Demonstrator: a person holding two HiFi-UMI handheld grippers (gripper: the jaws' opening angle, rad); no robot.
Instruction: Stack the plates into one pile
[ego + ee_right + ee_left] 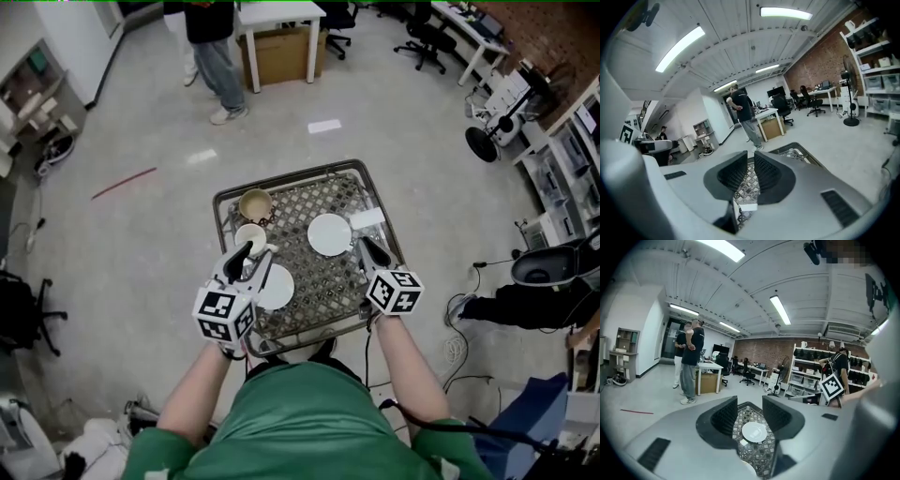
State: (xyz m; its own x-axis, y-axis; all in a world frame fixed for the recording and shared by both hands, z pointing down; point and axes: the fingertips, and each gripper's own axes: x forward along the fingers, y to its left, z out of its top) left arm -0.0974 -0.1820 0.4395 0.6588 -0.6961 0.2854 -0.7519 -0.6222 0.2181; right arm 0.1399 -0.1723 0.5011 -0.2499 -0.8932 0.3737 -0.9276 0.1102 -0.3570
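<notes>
1. Plates. Two white plates lie apart on the lattice-topped table [298, 199], not stacked. The far plate [330, 234] sits right of centre. The near plate [277, 289] sits at the front left, and in the head view the left hand's tool covers part of it.

2. Left claw [750, 401]. The jaws stand wide apart with nothing gripped. The far plate shows through the gap, flat on the table beyond the jaws.

3. Right claw [750, 154]. The jaws are drawn to a narrow slit with nothing between the pads; only the lattice shows through. In the head view this claw lies just beside the right edge of the far plate.

4. Other items on the table. A beige bowl [255, 204] stands at the far left with a pale cup [250, 234] just in front of it. A small white rectangular piece [367, 218] lies near the far plate's right side.

5. Surroundings. A person [214, 47] stands on the floor well beyond the table.
</notes>
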